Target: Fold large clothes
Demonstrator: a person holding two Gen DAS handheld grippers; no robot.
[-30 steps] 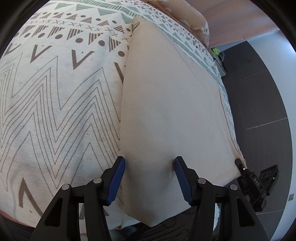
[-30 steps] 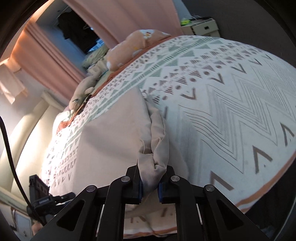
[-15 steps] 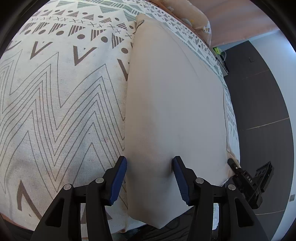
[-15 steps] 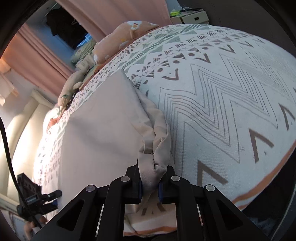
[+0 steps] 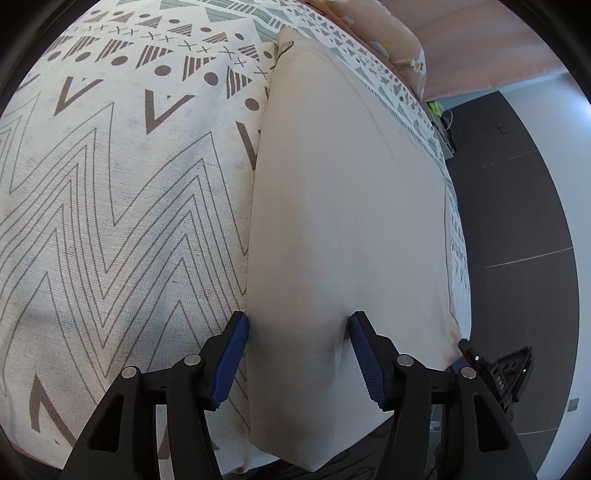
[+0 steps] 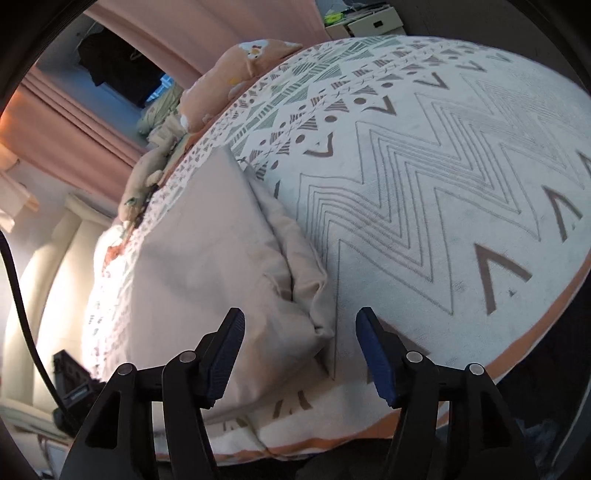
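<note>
The left gripper [image 5: 297, 334] stood partly open over the near end of the garment [image 5: 347, 206], a beige piece of clothing lying folded into a long strip on the bed. Its jaws had just been opening a little further. The left pad sat at the strip's left edge and the right pad rested on the cloth, where a small crease showed; neither pinched the cloth.

The right gripper [image 6: 299, 332] also stood partly open, its jaws having just been opening. The bunched edge of the garment [image 6: 207, 266] lay between them, loose, touching neither pad, and rested on the bedspread [image 6: 424, 192].

The garment ran from the near edge of the bed away toward the pillows, smooth along its top face and gathered into thick folds on the side nearest the right gripper. In the left wrist view, its near corner hung over the bed edge.

The bedspread [image 5: 110, 192], white with grey zigzags and triangles, lay flat beyond it. Farther off, an orange pillow [image 6: 243, 66] lay at the head of the bed, with pink curtains [image 6: 207, 22] behind it.
</note>
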